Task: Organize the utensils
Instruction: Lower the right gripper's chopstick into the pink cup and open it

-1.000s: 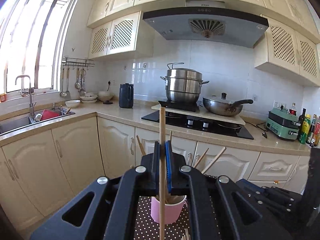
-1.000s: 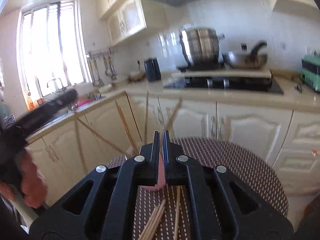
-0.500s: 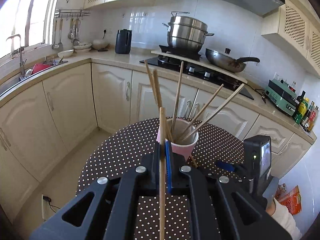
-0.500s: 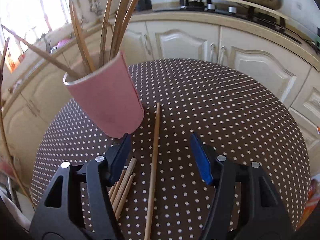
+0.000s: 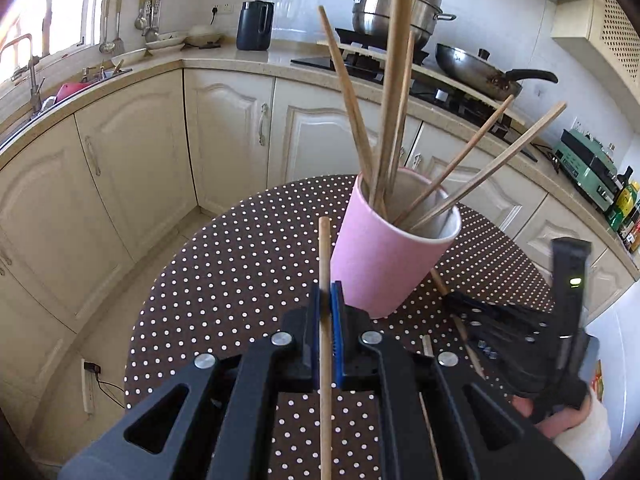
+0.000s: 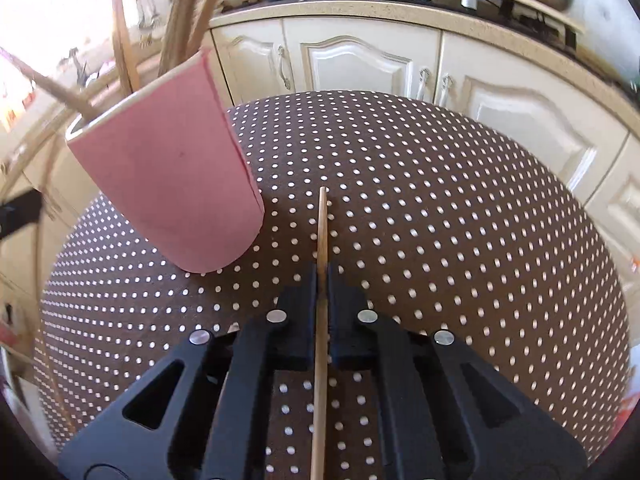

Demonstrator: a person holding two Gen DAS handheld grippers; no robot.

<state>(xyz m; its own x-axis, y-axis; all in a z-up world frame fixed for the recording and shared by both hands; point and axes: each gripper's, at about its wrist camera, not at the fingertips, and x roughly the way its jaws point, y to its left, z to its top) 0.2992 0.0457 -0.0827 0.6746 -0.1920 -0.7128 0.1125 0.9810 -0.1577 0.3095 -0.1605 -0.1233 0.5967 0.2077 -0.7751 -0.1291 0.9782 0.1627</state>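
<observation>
The left gripper (image 5: 329,312) is shut tight on a long, thin wooden chopstick (image 5: 325,344). The right gripper (image 6: 322,292) has just been closing, and now it pinches a second thin wooden chopstick (image 6: 321,320) that lies low on the round brown table with white dots (image 6: 460,208).

The tall pink paper cup (image 5: 380,256) stands near the middle of the table and holds several more wooden chopsticks (image 5: 390,92) that fan out above its rim.

I think the step now is to put each held stick into the cup. To do it well, lift a stick up over the rim, tip it so one end points down, and let go only when that end is inside. Do not bump the cup, as it looks light.

Each held stick runs long-ways between the jaws, pointing straight ahead.
</observation>
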